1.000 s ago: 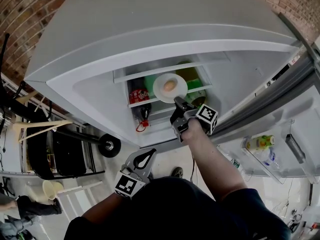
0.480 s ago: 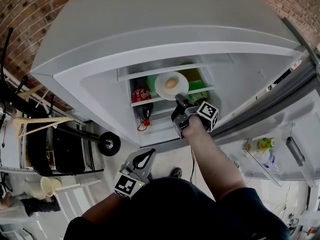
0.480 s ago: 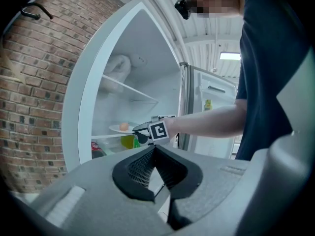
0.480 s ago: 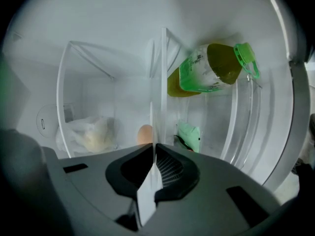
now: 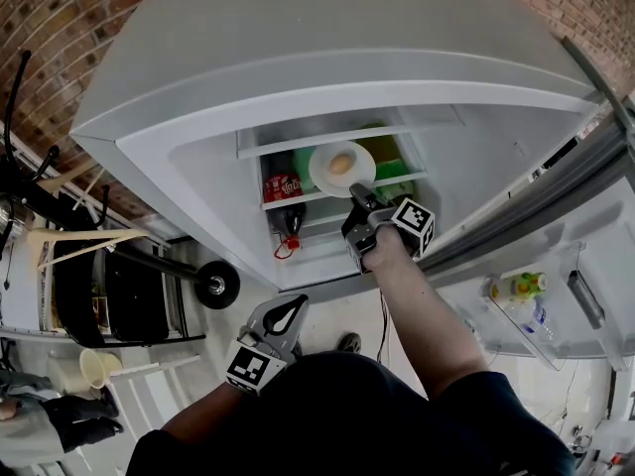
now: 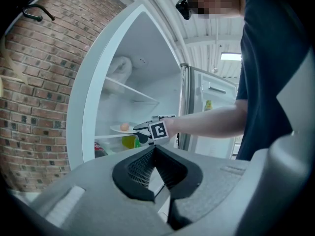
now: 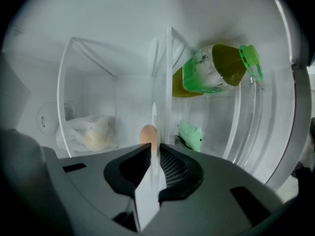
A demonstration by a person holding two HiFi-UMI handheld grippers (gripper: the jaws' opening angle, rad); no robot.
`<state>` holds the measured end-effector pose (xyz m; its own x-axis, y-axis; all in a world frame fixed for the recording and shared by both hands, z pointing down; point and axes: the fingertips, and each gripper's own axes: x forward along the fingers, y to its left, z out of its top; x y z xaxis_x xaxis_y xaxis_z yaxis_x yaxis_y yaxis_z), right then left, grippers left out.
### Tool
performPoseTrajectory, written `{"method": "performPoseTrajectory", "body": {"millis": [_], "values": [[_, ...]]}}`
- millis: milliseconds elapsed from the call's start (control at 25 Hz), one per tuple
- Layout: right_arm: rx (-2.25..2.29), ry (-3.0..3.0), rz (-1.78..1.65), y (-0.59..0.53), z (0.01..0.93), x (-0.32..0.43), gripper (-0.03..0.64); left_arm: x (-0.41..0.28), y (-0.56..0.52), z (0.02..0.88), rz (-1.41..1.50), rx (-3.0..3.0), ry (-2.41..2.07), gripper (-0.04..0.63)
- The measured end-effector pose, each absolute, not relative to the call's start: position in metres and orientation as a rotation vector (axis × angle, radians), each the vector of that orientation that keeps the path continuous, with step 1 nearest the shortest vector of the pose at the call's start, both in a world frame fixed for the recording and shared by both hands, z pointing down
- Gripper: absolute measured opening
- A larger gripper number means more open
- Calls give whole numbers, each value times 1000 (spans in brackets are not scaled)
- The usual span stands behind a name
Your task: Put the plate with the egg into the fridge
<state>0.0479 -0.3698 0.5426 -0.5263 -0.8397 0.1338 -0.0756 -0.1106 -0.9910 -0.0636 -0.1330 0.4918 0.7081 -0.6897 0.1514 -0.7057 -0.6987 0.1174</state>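
A white plate (image 5: 341,178) with a brown egg (image 5: 340,164) sits level over a glass shelf (image 5: 298,200) inside the open fridge. My right gripper (image 5: 359,199) reaches in and holds the plate's near rim. In the right gripper view the plate (image 7: 154,124) stands edge-on between the jaws, which are opening slightly, and the egg (image 7: 146,134) shows just beyond. My left gripper (image 5: 288,315) hangs low by my body, shut and empty. In the left gripper view the plate (image 6: 118,129) and egg (image 6: 124,126) appear far off past my left gripper (image 6: 154,149).
A green bottle (image 7: 211,68) lies on the shelf beside the plate, with a green packet (image 7: 189,134) and a white bag (image 7: 93,134) deeper in. A red cola bottle (image 5: 283,188) lies below. The open fridge door (image 5: 556,266) holds bottles at right. A black cart (image 5: 129,300) stands at left.
The plate and my right gripper have shifted slightly further in over the shelf. The left gripper has stayed put.
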Motion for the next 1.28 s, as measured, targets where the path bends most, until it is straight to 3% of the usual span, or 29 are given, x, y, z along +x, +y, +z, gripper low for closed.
{"method": "performPoseTrajectory", "body": {"millis": [120,360,1080,1280], "values": [[-1003,1586,-1670,-370,536,51,128,-66,-132,494,152,2754,-1130,5],[-994,1594,-1651,-364,533,52,167,-66,-130,491,144,2765,-1123,5],[-955,1805,-1579,-270,506,48,169,-48,-120,475,134,2832,-1025,5],[-925,1904,-1536,-233,494,48,119,-44,-120,471,136,2869,-1001,5]]}}
